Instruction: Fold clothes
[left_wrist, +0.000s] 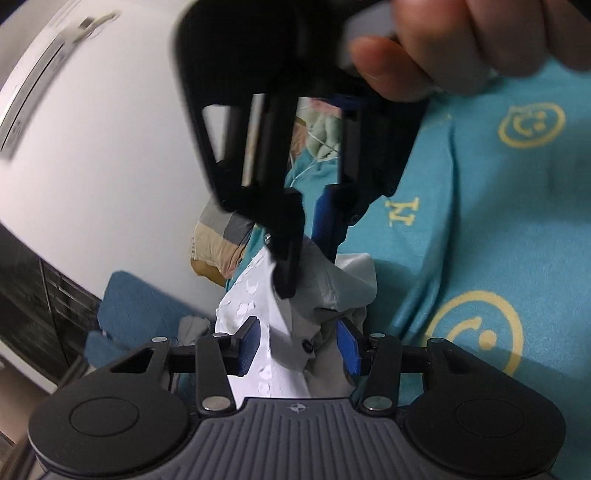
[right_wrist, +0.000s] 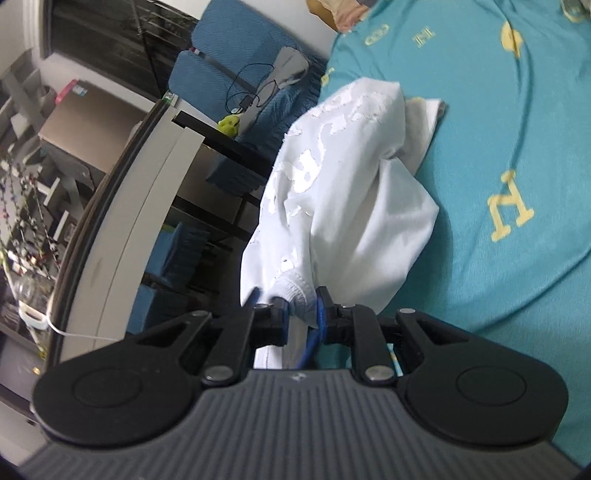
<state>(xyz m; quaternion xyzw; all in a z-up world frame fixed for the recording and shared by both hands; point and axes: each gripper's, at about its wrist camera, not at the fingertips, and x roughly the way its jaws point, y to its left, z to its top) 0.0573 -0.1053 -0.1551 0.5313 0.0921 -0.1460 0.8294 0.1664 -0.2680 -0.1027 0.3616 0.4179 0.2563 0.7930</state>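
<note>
Our right gripper (right_wrist: 301, 314) pinches the white shirt (right_wrist: 343, 206) tight, lifting it over the blue bedsheet (right_wrist: 517, 147). Our left gripper (left_wrist: 299, 347) is wide open around the shirt.

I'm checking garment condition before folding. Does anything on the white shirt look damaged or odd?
Yes. The printed graphic on the white shirt is cracked and flaking, leaving ragged patches. The shirt hangs bunched from the right gripper, not flat on the teal bedsheet.
</note>
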